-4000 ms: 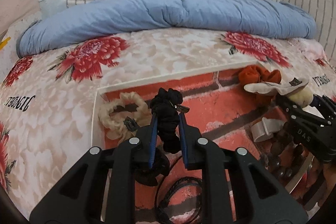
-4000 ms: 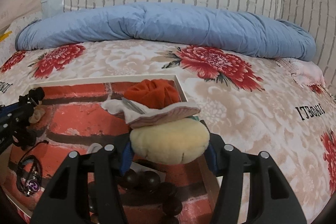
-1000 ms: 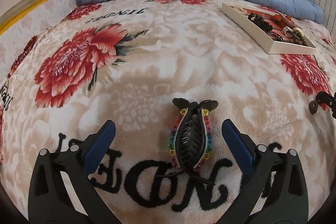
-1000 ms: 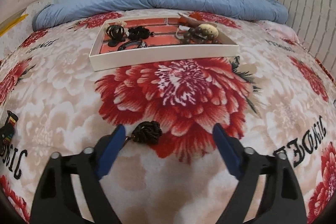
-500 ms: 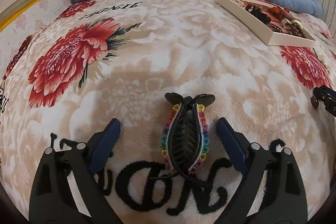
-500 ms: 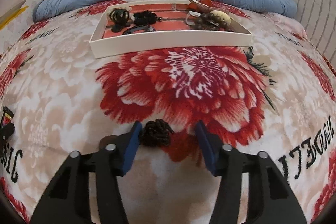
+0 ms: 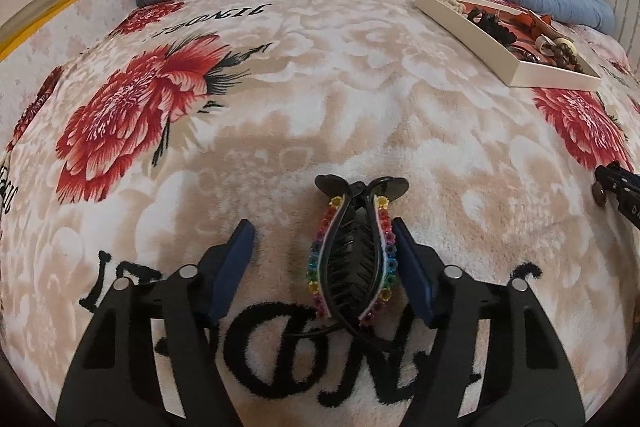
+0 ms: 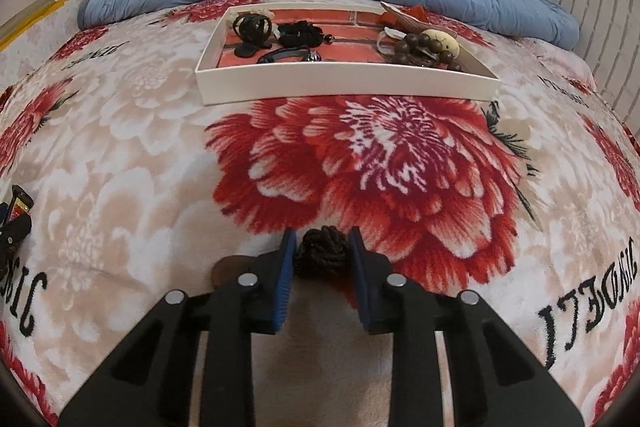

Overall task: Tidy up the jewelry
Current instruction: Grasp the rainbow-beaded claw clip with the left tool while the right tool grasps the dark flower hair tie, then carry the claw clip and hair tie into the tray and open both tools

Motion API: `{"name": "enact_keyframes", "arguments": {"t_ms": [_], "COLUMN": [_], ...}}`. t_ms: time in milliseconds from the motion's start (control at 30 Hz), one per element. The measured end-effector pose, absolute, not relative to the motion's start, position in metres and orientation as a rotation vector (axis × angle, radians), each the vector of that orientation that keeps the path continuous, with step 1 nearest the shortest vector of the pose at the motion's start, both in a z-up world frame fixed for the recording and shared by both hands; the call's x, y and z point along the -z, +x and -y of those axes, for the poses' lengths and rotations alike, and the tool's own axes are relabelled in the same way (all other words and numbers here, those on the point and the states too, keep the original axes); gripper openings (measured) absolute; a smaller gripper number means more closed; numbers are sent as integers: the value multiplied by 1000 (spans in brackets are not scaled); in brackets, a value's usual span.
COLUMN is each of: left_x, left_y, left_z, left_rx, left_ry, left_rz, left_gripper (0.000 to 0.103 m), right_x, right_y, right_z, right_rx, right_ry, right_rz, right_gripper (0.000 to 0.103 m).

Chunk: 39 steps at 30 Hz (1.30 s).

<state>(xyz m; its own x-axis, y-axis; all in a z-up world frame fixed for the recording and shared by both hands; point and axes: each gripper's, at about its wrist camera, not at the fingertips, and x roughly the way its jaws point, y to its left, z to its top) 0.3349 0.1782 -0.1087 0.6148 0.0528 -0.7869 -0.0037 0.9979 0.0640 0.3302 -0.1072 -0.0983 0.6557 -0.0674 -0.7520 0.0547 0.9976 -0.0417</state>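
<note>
Black hair clip [image 7: 354,255] lies on blanket [image 7: 328,99] betw. closing left gripper [image 7: 324,251], only one pad touching; centre it. Right gripper [image 8: 322,253] is closing around brown knot [image 8: 321,251]; lift slowly to tray [image 8: 344,83].

Black hair claw [image 7: 352,259], rainbow studs; blanket [image 8: 120,131] red-floral; knot [image 8: 322,253] seemingly dark brown.

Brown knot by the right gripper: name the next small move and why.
Probably finish closing, then lift. The right gripper is closing with the brown knot between its pads, both about touching, the knot resting on the blanket, short of the tray.
</note>
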Motion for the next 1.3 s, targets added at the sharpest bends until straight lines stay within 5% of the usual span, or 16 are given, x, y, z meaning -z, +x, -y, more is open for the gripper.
{"name": "enact_keyframes", "arguments": {"t_ms": [67,200,800,1300], "left_x": [108,106,78,-10], "left_y": [335,335,333,396], "left_z": [-180,-185,-164,-23], "left_rx": [-26,-30,-42,57], "left_ry": [47,32,61,0], "left_rz": [-908,-901,-835,-645], "left_gripper": [62,36,36,36], "right_x": [98,98,50,-22], "right_y": [330,330,327,380], "right_z": [108,109,132,230], "right_rx": [68,63,-4,-22], "right_ry": [-13,-5,-4,24], "right_rz": [-853,-851,-721,-558], "right_gripper": [27,27,22,22]}}
